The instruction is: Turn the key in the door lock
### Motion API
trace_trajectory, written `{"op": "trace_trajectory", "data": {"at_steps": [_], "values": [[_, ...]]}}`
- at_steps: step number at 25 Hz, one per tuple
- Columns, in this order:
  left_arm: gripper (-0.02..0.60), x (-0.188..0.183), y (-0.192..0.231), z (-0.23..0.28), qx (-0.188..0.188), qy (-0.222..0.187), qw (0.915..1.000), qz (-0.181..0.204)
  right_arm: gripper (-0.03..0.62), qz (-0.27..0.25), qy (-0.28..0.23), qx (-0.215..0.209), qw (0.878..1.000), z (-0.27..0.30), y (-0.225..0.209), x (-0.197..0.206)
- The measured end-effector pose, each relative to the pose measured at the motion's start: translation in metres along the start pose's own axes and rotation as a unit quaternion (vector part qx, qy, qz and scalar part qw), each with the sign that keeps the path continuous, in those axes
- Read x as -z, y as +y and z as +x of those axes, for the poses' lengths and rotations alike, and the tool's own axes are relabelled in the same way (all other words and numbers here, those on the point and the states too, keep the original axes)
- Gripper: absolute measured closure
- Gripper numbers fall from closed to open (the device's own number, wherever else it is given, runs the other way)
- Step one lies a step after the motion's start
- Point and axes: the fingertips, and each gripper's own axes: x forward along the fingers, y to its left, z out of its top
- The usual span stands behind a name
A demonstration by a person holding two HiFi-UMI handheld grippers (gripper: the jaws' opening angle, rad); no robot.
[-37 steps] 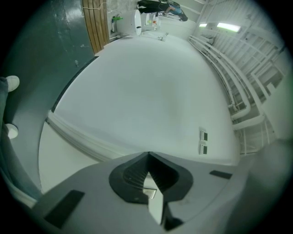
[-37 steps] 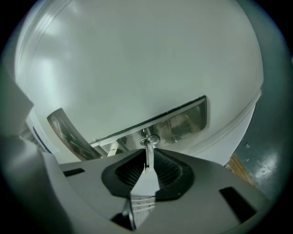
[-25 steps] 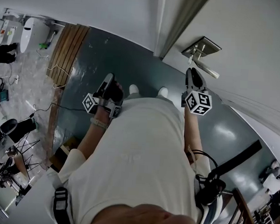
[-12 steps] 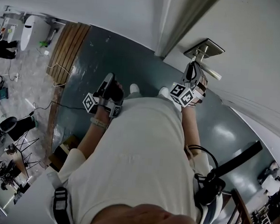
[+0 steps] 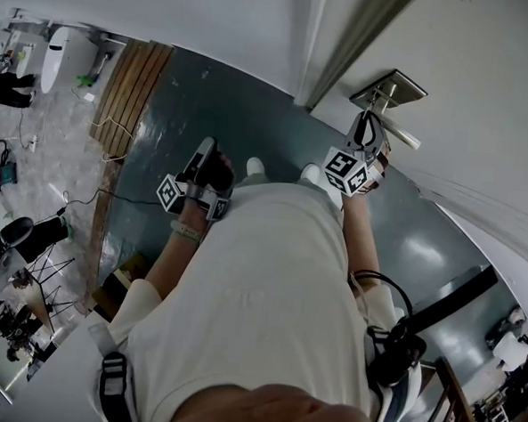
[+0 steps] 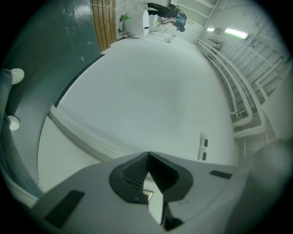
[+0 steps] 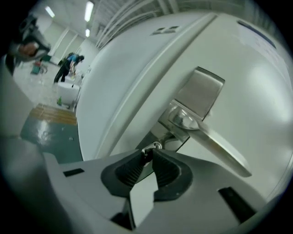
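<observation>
R gripper point(image 7: 147, 154) has its jaws clamped on the key point(image 7: 154, 146), which sits in the lock just under the lever handle point(image 7: 215, 141) of the white door point(image 5: 486, 77) (only the key's metal head shows past the pads). L gripper point(image 6: 149, 157) is held by the person's waist, well apart from the lock, facing a white wall point(image 6: 151, 91), jaws together w/ nothing between them.

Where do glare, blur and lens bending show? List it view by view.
Head view: the fisheye lens bows the door frame, and there are pale glare patches on the green floor. Left gripper view: dark vignetted corners, an evenly lit wall, and the left gripper soft up close. Right gripper view: a ceiling light flares white, there is bright sheen on the door handle, and the right gripper is shut on the key.
</observation>
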Motion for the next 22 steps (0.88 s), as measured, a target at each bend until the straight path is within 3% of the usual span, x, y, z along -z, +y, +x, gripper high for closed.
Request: {"op": "trace_trajectory", "data": {"at_steps": [3, 6, 9, 13, 14, 16, 20, 22], "values": [[0.574, 0.0001, 0.0007, -0.0004, -0.001, 0.001, 1.0000, 0.000, 0.540, 0.108, -0.003, -0.031, 0.994, 0.0009, -0.0005, 0.0006], [0.574, 0.0000, -0.0002, 0.0004, -0.003, 0.002, 1.0000, 0.002, 0.539, 0.226, -0.011, -0.065, 0.972, 0.0022, -0.0019, 0.0007], [0.574, 0.0006, -0.0021, 0.0007, -0.005, -0.001, 1.0000, 0.002, 0.539, 0.336, -0.009, -0.097, 0.937, 0.0006, -0.0034, 0.0030], [0.574, 0.0035, -0.0048, 0.0023, -0.005, 0.002, 1.0000, 0.005, 0.539, 0.461, -0.019, -0.133, 0.877, -0.0042, -0.0053, 0.0029], [0.574, 0.0040, -0.0053, 0.0027, -0.005, 0.003, 1.0000, 0.006, 0.539, 0.493, -0.022, -0.142, 0.858, -0.0049, -0.0056, 0.0025], [0.574, 0.0049, -0.0060, 0.0034, -0.006, 0.003, 0.9999, 0.008, 0.539, 0.567, -0.030, -0.160, 0.807, -0.0057, -0.0068, 0.0017], [0.574, 0.0061, -0.0078, 0.0036, -0.006, 0.002, 0.9999, 0.010, 0.540, 0.701, -0.049, -0.197, 0.683, -0.0064, -0.0087, -0.0015], [0.574, 0.0057, -0.0082, 0.0031, -0.006, -0.001, 0.9999, 0.010, 0.540, 0.759, -0.050, -0.208, 0.616, -0.0072, -0.0087, -0.0006]]}}
